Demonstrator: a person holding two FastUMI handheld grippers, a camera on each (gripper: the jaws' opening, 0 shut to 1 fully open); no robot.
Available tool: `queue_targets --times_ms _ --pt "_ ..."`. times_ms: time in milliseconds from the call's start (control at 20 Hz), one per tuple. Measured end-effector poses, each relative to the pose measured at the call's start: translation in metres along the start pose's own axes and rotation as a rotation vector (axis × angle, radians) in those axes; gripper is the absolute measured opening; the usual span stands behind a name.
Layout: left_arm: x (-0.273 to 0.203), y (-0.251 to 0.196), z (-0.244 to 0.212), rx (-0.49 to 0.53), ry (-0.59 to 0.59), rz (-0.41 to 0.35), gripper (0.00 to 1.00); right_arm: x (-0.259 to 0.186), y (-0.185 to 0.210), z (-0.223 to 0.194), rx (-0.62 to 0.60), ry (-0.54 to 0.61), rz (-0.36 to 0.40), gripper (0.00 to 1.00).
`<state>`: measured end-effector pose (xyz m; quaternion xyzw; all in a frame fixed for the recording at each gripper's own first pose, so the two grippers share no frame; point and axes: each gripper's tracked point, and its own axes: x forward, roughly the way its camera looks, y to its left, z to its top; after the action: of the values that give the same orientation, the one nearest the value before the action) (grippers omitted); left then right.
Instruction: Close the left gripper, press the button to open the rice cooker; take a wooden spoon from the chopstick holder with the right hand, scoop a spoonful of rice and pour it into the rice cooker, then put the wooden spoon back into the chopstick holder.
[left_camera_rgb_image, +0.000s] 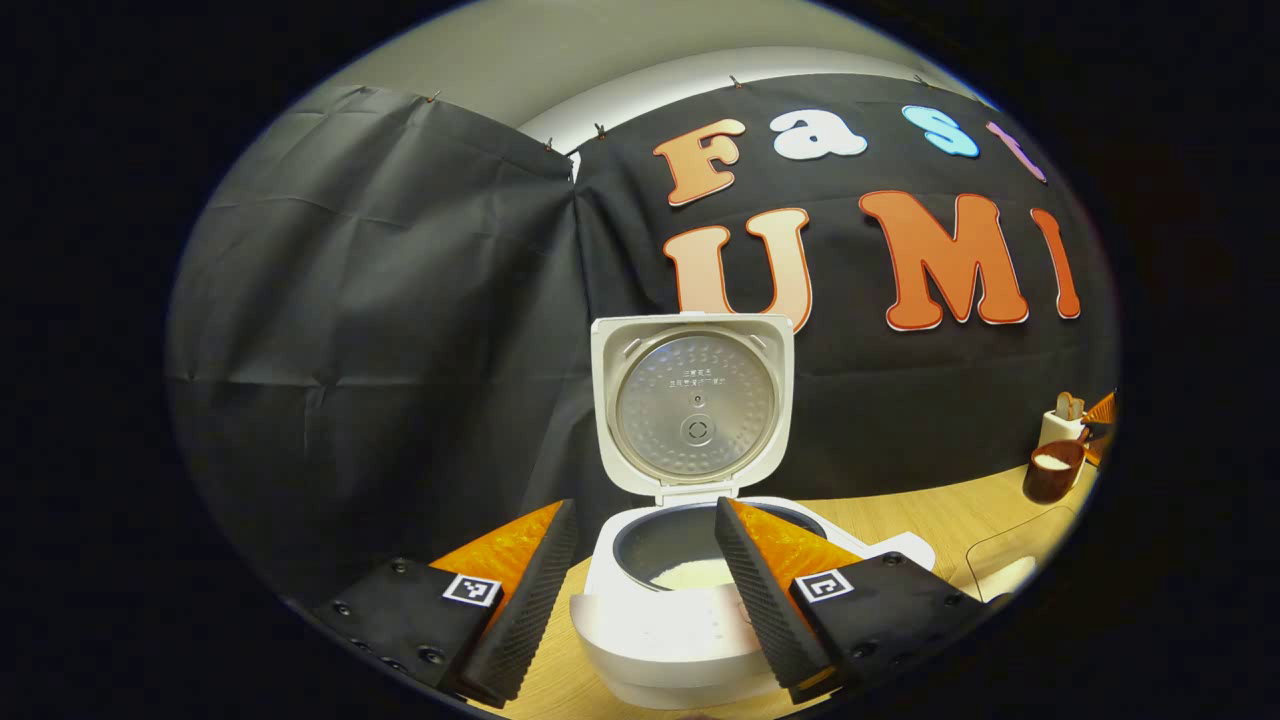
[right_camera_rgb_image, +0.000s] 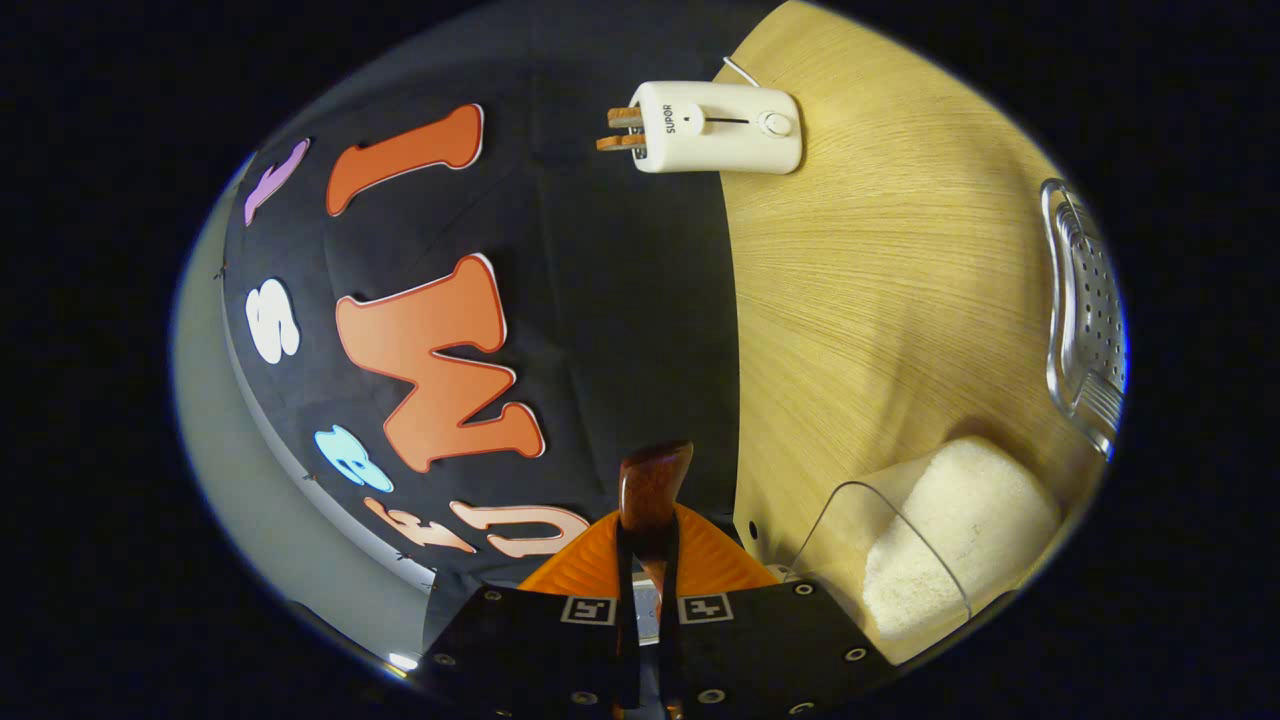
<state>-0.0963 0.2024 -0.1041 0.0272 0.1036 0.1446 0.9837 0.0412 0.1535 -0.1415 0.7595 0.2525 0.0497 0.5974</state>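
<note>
The white rice cooker (left_camera_rgb_image: 680, 620) stands right in front of me with its lid (left_camera_rgb_image: 695, 405) raised upright. A little white rice lies in the dark inner pot (left_camera_rgb_image: 690, 570). My left gripper (left_camera_rgb_image: 645, 510) is open, its fingers on either side of the pot's mouth and holding nothing. My right gripper (right_camera_rgb_image: 650, 530) is rolled on its side and shut on the brown wooden spoon (right_camera_rgb_image: 655, 475). At the far right of the left gripper view, what looks like the spoon's bowl (left_camera_rgb_image: 1055, 470) holds white rice. The white chopstick holder (right_camera_rgb_image: 715, 125) stands by the cloth wall with wooden handles in it.
A clear container of white rice (right_camera_rgb_image: 950, 530) sits on the wooden table (right_camera_rgb_image: 880, 280) close to my right gripper. A perforated metal rack (right_camera_rgb_image: 1085, 300) lies at that view's right edge. The black cloth wall runs along the table's back edge.
</note>
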Motion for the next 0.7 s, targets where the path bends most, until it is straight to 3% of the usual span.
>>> queue_targets --times_ms 700 --pt "-0.005 0.04 -0.015 -0.013 0.016 0.06 0.91 0.075 0.097 -0.12 -0.237 0.134 0.129 0.08"
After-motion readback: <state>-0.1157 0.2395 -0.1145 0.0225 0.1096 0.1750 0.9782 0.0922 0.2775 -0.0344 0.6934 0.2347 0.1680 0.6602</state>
